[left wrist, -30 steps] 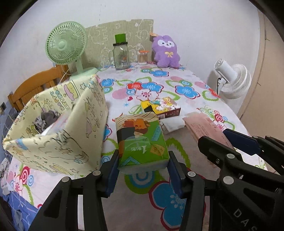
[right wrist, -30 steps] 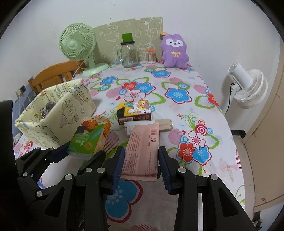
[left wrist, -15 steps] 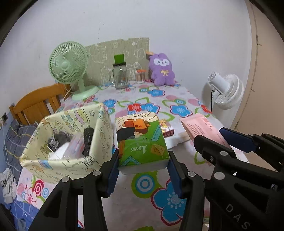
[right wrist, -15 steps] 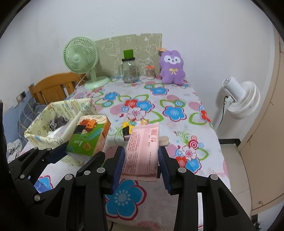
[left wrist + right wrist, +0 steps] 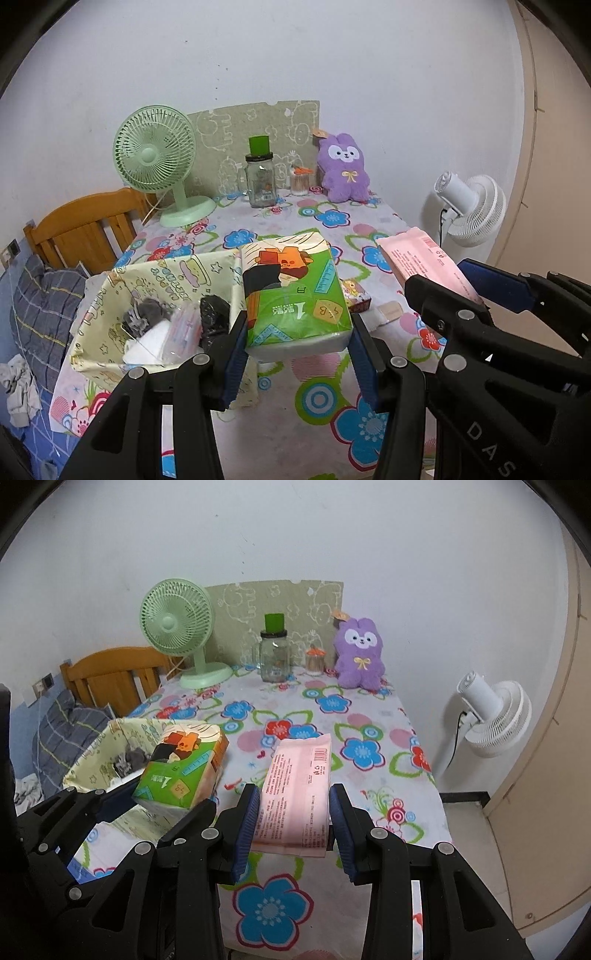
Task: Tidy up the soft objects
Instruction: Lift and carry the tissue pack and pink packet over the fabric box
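Two handheld grippers hang side by side above a flower-print tabletop (image 5: 332,738), each carrying a soft pack clear of the cloth. The left gripper (image 5: 297,347) has its blue-padded jaws clamped on the near end of a green tissue pack (image 5: 291,291) printed with a cartoon figure, the pack jutting forward and raised over the near right corner of a pale yellow fabric basket (image 5: 110,350). The basket sits at the tabletop's left edge and holds dark cloth items, a white piece and a clear packet. The right gripper (image 5: 293,819) has its jaws clamped on the sides of a flat pink pack (image 5: 299,786) with a barcode at its far end, held just right of the green pack. On the tabletop beneath and between the two packs, a small patterned box (image 5: 354,295) and a beige roll (image 5: 389,308) lie close together. At the far end stand a green desk fan (image 5: 177,627), a glass jar (image 5: 274,657) with a green block on its lid, a small swab container (image 5: 315,662) and a purple plush rabbit (image 5: 360,653), backed by a printed board. A white fan (image 5: 495,716) stands on the floor to the right; a wooden chair (image 5: 85,229) stands to the left.
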The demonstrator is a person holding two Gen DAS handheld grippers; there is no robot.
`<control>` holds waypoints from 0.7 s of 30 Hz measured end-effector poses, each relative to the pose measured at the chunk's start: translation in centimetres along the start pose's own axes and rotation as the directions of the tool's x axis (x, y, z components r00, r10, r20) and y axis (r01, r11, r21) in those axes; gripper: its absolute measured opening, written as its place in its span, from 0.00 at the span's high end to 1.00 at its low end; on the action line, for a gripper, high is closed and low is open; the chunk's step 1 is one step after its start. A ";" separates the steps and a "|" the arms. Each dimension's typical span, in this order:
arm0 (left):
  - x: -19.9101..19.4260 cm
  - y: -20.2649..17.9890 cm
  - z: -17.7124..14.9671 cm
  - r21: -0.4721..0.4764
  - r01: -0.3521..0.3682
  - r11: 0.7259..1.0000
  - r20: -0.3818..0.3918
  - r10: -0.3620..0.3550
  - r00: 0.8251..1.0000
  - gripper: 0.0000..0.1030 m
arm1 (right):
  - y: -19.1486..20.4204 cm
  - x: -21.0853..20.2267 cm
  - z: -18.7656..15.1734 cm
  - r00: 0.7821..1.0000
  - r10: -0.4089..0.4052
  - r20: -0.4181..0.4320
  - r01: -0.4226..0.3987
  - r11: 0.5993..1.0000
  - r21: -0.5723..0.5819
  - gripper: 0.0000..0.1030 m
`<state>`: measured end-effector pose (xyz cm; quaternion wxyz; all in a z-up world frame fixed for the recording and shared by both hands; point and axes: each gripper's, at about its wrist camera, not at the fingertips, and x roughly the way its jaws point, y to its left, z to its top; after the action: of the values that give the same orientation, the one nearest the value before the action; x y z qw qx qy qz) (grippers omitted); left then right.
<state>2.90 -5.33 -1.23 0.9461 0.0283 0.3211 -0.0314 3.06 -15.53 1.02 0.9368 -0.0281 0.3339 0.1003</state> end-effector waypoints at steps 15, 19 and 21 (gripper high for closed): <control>-0.1 3.5 1.5 -0.027 -0.021 0.999 0.010 0.021 1.000 0.49 | 3.6 0.7 2.6 0.998 0.055 0.028 -0.055 0.998 -0.027 0.59; 0.1 4.6 1.7 -0.033 -0.027 0.999 0.013 0.028 1.000 0.49 | 4.6 1.3 3.0 0.997 0.067 0.028 -0.066 0.997 -0.038 0.59; 0.1 5.2 1.7 -0.036 -0.028 0.999 0.018 0.029 0.999 0.49 | 5.2 1.6 3.3 0.997 0.074 0.028 -0.073 0.996 -0.047 0.59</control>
<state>4.46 -0.25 0.21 0.9498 0.0155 0.3123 -0.0124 5.24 -9.82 2.63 0.9365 -0.0359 0.3184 0.1427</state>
